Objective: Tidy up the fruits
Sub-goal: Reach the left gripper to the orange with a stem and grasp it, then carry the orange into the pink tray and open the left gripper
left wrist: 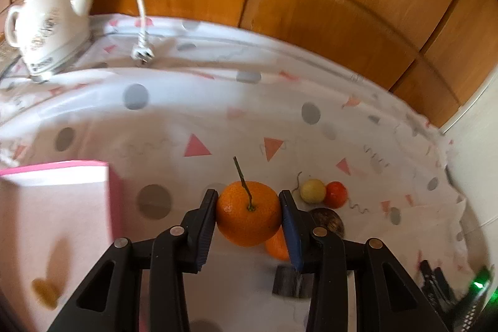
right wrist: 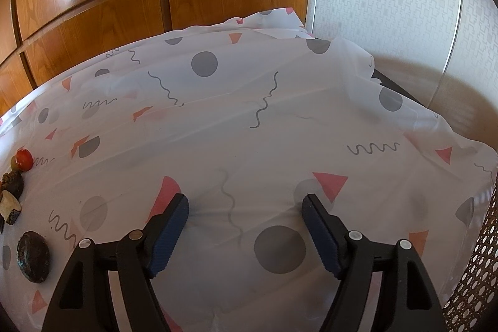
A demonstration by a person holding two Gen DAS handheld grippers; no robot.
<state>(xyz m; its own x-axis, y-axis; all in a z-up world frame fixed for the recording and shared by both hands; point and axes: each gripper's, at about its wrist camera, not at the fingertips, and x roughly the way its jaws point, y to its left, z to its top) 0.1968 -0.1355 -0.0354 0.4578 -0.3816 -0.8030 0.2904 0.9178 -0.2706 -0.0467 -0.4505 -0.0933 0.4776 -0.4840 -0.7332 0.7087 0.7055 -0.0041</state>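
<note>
- So the left gripper is clamped on the orange, lifted right of the pink box, probably headed there.
- Right gripper hangs wide apart, holding nothing, away from the orange.

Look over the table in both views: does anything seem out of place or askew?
Yes. A white kettle stands at the far left corner with its plug lying loose on the cloth, odd beside fruit. The cloth is also rumpled and folded back at the far corner.

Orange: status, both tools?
Left tool shut on orange, lifted. Right tool open, empty, over tablecloth. Pink box left; nothing blocking.
</note>
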